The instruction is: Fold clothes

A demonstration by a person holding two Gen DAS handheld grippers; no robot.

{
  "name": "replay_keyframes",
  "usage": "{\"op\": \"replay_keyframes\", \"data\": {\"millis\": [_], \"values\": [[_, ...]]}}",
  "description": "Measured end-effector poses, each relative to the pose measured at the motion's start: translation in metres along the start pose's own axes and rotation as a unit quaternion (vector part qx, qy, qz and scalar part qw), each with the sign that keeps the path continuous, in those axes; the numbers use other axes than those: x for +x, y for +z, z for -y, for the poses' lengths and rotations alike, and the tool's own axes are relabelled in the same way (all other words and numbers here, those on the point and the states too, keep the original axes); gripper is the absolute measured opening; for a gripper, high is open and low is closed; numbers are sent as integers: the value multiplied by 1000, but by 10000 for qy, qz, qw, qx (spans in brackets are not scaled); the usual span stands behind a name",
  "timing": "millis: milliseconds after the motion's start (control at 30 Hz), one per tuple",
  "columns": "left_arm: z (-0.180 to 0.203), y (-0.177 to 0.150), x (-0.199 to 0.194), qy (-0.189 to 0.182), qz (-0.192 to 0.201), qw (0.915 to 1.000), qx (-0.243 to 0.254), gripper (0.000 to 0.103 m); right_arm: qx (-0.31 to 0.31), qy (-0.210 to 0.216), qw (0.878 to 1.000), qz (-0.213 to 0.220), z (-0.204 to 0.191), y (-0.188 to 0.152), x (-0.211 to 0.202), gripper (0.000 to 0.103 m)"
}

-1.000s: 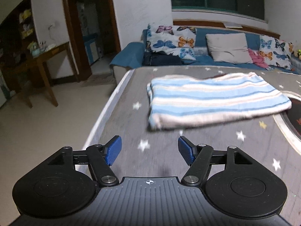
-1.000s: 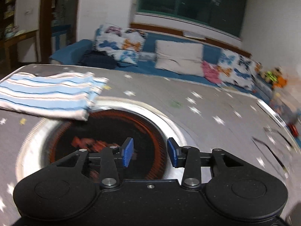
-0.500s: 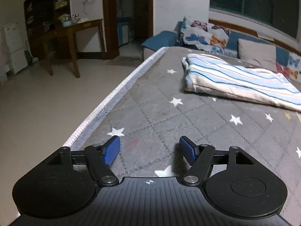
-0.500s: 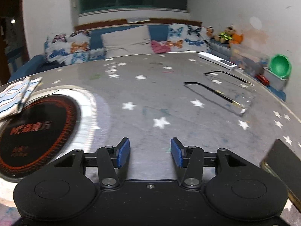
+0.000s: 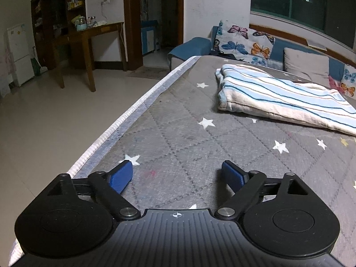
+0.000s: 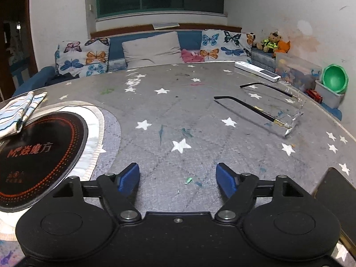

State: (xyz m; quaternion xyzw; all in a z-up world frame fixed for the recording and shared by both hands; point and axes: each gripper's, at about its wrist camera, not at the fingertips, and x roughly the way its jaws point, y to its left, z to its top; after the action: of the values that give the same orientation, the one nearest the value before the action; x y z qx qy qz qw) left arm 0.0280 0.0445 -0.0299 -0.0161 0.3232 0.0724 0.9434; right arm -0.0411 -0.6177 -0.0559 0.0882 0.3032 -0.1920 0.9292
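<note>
striped garment (image 5: 287, 98): folded, near surface (image 5: 178, 133) left edge | soft, light, limp; pinch a hem corner | left hand-held gripper (image 5: 178, 174), right hand-held gripper (image 6: 178, 178): jaws opening, empty

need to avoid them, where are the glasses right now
In the right wrist view, the glasses lie unfolded on the grey star cloth, right side, near the white remote.

A grey quilted surface (image 6: 178, 111) with white stars carries a round black disc (image 6: 37, 153) with orange lettering at the left. A pair of glasses (image 6: 267, 106) lies open toward the right, with a white remote control (image 6: 255, 70) beyond it. A dark phone (image 6: 338, 195) sits at the near right edge. Butterfly-print cushions (image 6: 82, 57) line the blue sofa (image 6: 153, 39) behind, and a wooden table (image 5: 93, 33) stands across the floor.
</note>
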Motion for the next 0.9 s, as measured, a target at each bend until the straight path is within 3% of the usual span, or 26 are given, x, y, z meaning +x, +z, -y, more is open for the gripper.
{"op": "replay_keyframes", "data": {"millis": [233, 267, 900], "values": [[2, 0, 4, -80, -50, 9999, 52, 100, -71, -7, 9999, -79, -3, 2, 4, 96], [3, 0, 4, -86, -54, 9999, 54, 100, -57, -36, 9999, -101, -2, 2, 5, 103], [4, 0, 8, -95, -66, 9999, 51, 102, -32, -51, 9999, -140, -7, 1, 8, 103]]}}
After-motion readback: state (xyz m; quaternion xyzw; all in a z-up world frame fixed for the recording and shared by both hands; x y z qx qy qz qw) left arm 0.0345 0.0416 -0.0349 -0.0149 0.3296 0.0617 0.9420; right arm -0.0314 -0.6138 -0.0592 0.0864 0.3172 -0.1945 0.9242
